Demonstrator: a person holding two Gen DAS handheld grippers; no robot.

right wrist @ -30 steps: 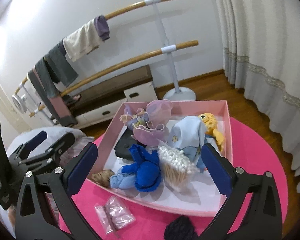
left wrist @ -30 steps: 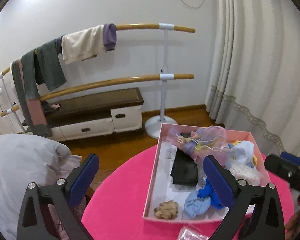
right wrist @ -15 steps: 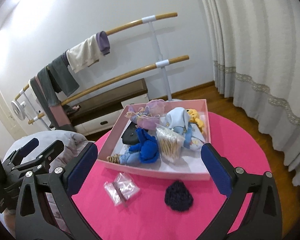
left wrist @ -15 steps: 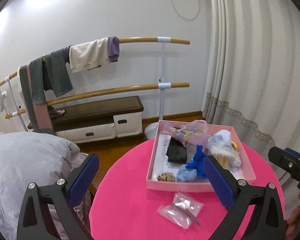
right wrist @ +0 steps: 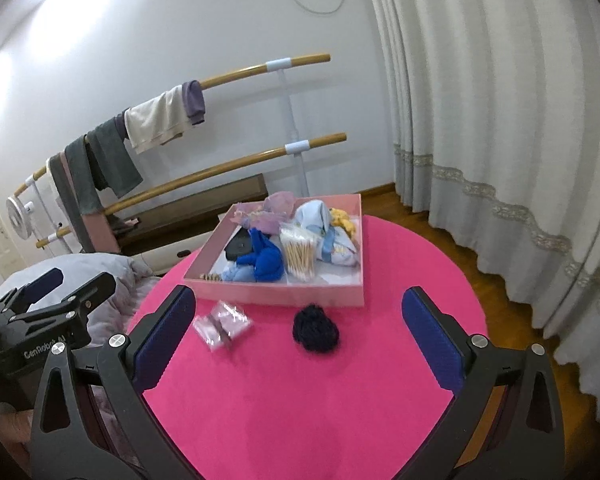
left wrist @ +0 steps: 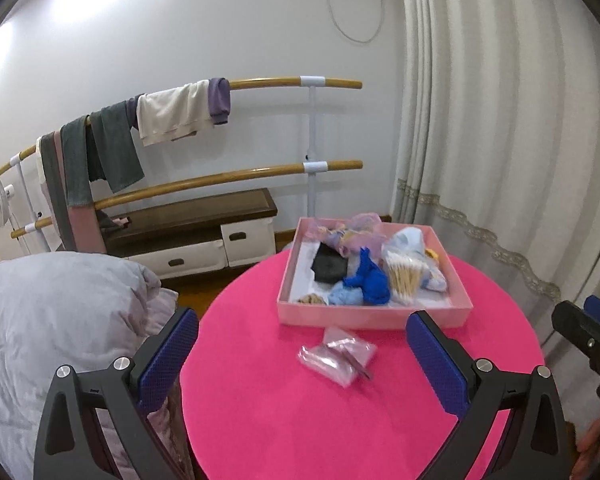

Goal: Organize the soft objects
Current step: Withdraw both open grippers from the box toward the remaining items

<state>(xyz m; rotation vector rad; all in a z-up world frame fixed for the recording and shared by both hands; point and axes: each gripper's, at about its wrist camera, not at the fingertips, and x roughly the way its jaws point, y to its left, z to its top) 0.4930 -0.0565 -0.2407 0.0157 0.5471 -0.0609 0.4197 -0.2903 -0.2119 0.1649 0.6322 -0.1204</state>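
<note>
- Left wrist view — looks forward and down between its own spread fingers from above the near-left edge of the round pink table [left wrist: 300, 420], facing the wall.
- Right wrist view — similar height, set further right, angled slightly leftward.
- Both share the pink box [left wrist: 374, 316] [right wrist: 276, 292], the clear packet [left wrist: 336, 354] [right wrist: 222, 324] and the wall bars [left wrist: 228, 178] [right wrist: 236, 166].

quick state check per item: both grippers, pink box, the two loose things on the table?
left hand-held gripper: open, empty
right hand-held gripper: open, empty
pink box: lidless, filled with soft items
clear plastic bag: on table, outside box
dark knit ball: on table, outside box
</note>
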